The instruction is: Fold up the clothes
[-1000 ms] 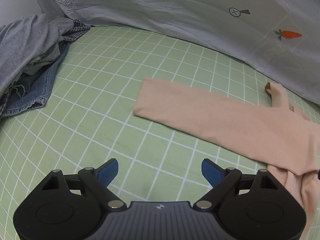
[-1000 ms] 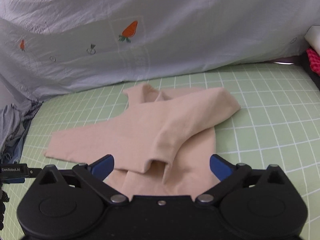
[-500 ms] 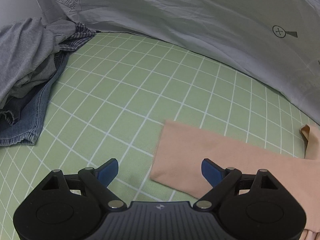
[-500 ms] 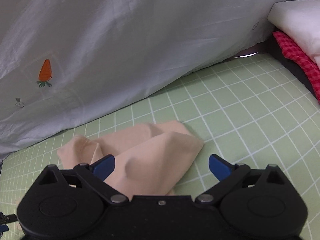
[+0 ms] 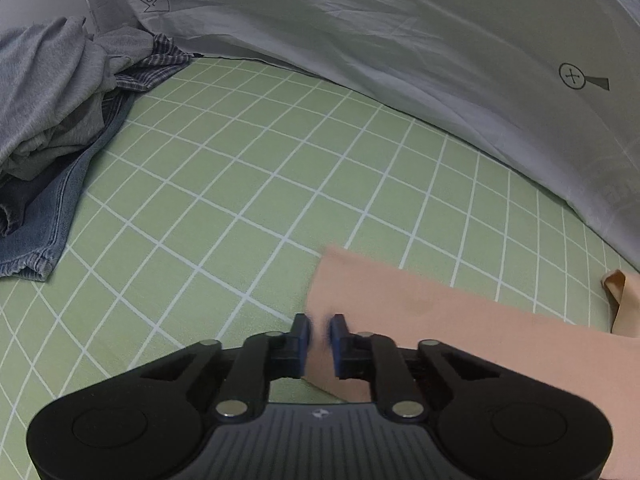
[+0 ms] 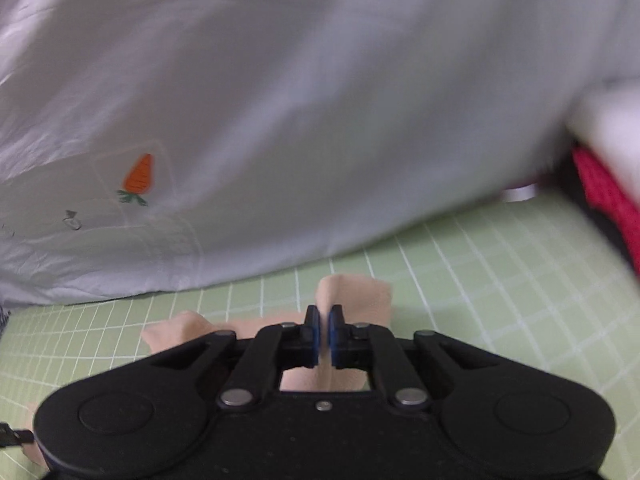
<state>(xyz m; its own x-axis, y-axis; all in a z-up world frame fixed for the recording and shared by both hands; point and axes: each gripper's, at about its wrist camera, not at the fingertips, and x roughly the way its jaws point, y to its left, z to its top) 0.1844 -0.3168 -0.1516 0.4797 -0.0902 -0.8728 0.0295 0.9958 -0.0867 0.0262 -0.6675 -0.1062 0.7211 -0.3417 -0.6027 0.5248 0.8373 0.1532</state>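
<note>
Fingers (image 5: 305, 338) of the left gripper (image 5: 320, 336), blue-padded, stand nearly closed with a narrow gap, pinching the near corner of the sleeve end of one peach long-sleeved garment (image 5: 460, 332). The sleeve lies flat on the green gridded mat (image 5: 240, 200), its long axis running from the cuff edge at the gripper away to the right and out of the left wrist view; the cuff end points left. A folded neck or collar part (image 5: 614, 284) shows at the right margin.

Fingers (image 6: 313, 330) of the right gripper (image 6: 324, 330) are likewise almost shut, clamping a raised ridge of the same garment (image 6: 360, 296), which bunches up between and beyond the pads. The right wrist view is blurred; a second lobe of peach cloth (image 6: 180, 328) lies to the left of the gripper.

Other cloth items, counted:
- One pale printed sheet (image 6: 280, 120) with a carrot motif (image 6: 138, 178), hanging behind the mat.
- One heap at far left: a grey top (image 5: 44, 92), a checked piece (image 5: 156, 68) and denim (image 5: 44, 232).
- At far right, a red item (image 6: 612, 200) under a white one (image 6: 612, 120), both blurred.
</note>
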